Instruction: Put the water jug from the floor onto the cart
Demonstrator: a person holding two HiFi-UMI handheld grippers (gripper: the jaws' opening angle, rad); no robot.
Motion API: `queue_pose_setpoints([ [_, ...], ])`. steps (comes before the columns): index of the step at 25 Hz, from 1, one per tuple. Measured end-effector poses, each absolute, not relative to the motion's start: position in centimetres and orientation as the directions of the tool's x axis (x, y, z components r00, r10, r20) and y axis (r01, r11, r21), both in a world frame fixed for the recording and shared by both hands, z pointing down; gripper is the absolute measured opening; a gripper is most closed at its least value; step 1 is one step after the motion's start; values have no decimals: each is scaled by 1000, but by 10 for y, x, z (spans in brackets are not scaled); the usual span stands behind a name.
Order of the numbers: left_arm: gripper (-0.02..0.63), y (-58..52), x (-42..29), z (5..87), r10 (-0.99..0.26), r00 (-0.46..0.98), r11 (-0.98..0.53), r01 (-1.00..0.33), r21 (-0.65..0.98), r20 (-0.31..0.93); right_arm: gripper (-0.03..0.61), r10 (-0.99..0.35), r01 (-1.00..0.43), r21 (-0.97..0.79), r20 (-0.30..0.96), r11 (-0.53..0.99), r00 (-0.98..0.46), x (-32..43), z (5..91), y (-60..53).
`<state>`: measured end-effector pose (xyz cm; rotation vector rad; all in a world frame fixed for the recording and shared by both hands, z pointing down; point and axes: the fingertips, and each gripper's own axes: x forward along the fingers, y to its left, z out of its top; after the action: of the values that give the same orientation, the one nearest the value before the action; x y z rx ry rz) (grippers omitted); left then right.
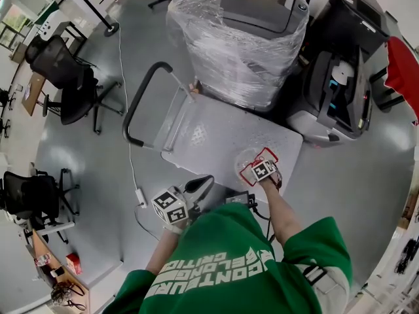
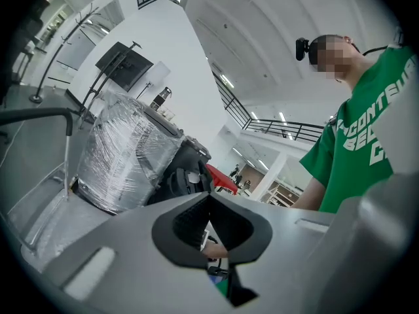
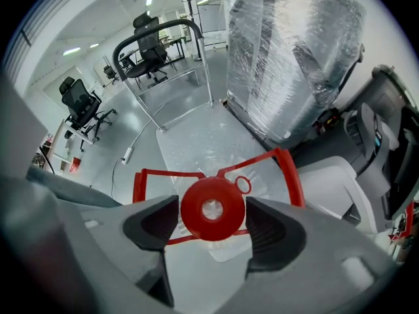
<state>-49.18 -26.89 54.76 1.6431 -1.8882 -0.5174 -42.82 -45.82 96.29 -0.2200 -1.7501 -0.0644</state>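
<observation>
In the head view, the water jug (image 1: 249,160), clear with red fittings, sits at the near corner of the cart (image 1: 209,133), close to the deck's edge. It looks to be resting on the deck, so the placing seems all but done. The right gripper (image 1: 265,173) is directly on top of it. The left gripper (image 1: 203,183) hangs off to the side above the floor, by the near edge of the cart, touching nothing. A wrapped machine (image 1: 236,38) stands just beyond the far end of the cart.

In the left gripper view, the jaws are together with nothing between them, and they are tilted up toward the machine and the person's green shirt (image 2: 366,129). This gripper has no part in the step.

In the right gripper view, the jaws stand apart on either side of the red cap (image 3: 213,209). Only a thin sliver shows on each side, so I judge them to be just off it, not squeezing. The red handle (image 3: 288,169) frames the cap below jaw level, with the deck underneath.

To finish well, first check that the base sits flat and fully on the deck, because the corner leaves little margin. If it overhangs, nudge it inward. Then spread the jaws evenly and lift straight up, so neither pad drags the cap or catches the handle and tips the jug.
</observation>
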Motion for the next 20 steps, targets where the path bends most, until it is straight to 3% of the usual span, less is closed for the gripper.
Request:
queue_pose_setpoints([
  [15,14,-250,-480,535,-995,-45,93,-786,611,93,299,26,203,65,908,977,-419,-453,859,-451],
  [20,14,-235,-474,527,-997,-44,74,-793,605,63,273,-8,190,128,848,973,-530,-466,807,-439],
])
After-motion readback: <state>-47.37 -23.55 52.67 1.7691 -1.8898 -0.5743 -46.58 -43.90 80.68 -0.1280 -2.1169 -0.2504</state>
